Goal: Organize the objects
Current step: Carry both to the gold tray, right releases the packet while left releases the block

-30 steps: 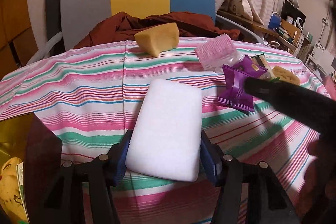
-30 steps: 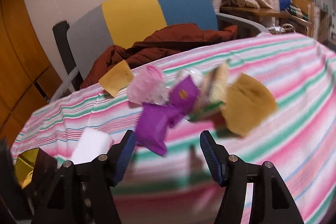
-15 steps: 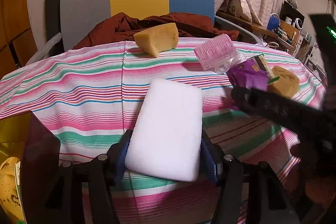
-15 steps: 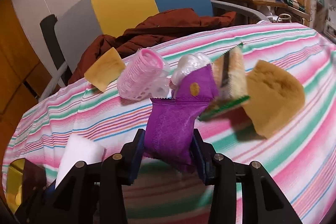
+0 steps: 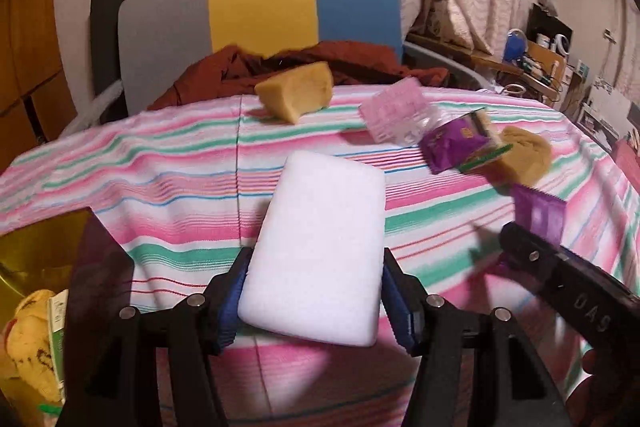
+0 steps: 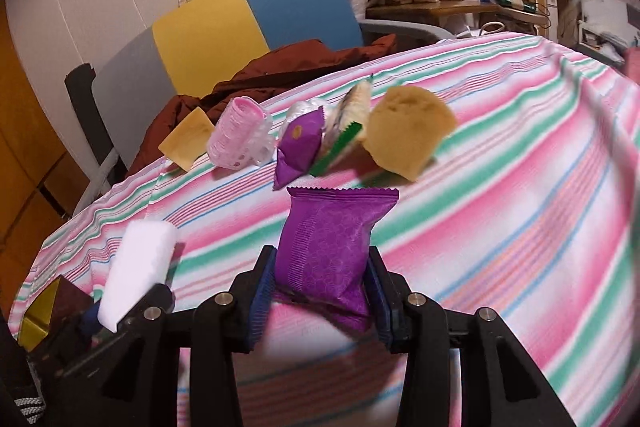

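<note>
While both tools are loaded, the left gripper (image 5: 314, 297) clasps the white rectangular foam block (image 5: 318, 251) at six o'clock: light, squashy, held across its long sides. Right gripper (image 6: 322, 289) pinches the crinkly purple foil snack packet (image 6: 330, 247) mid-body: slippery, crushable.

I see a matt white foam block (image 5: 316, 251), a glossy purple foil packet (image 6: 326, 255) and striped woven cloth (image 6: 500, 227).

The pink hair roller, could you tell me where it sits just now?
In the right wrist view the pink hair roller lies on the striped tablecloth near its far edge, between the yellow sponge wedge on its left and a small purple packet on its right.
</note>
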`<state>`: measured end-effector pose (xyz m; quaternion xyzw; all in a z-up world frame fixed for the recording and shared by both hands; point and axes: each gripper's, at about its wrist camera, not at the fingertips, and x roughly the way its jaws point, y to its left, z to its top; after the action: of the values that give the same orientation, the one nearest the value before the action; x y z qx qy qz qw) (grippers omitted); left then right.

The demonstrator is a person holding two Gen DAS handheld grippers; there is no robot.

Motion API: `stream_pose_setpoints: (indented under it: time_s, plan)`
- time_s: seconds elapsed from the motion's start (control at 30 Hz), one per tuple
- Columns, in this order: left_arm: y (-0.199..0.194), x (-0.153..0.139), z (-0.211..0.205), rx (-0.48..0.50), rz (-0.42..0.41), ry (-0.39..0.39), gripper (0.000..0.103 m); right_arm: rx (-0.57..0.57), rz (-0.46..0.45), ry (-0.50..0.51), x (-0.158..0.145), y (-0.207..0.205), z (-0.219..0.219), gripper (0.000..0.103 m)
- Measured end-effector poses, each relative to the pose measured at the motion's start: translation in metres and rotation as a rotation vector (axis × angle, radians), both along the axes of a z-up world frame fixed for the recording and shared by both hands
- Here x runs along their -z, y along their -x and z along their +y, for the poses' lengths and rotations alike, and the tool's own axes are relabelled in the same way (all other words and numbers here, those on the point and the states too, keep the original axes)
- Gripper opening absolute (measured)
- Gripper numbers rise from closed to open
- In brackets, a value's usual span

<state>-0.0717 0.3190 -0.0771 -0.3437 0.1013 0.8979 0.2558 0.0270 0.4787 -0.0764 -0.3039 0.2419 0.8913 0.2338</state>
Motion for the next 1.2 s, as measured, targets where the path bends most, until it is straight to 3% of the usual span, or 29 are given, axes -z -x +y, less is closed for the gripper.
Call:
stream_pose_setpoints:
  time_s: [0.23,0.47,0.73,0.97,1.2]
  plan:
    - [-0.031,-0.011,-0.017,0.029,0.051,-0.055,0.061,-0.014,0.002,0.006,0.004,-0.024,-0.011,0.044]
    - [-0.052,-0.020,-0.045,0.054,-0.025,-0.172,0.061,-0.059,-0.041,-0.070,0.003,-0.032,-0.036,0.044]
    - [-0.077,-0.043,-0.096,0.050,-0.080,-0.329,0.061,-0.085,-0.041,-0.019,0.001,-0.037,-0.050,0.044]
    - [-0.091,-0.065,-0.143,0.029,-0.038,-0.361,0.061,-0.165,-0.018,-0.005,-0.012,-0.036,-0.081,0.044]
    - [-0.083,-0.072,-0.202,-0.078,-0.037,-0.372,0.061,-0.322,0.038,0.010,-0.036,-0.035,-0.134,0.044]
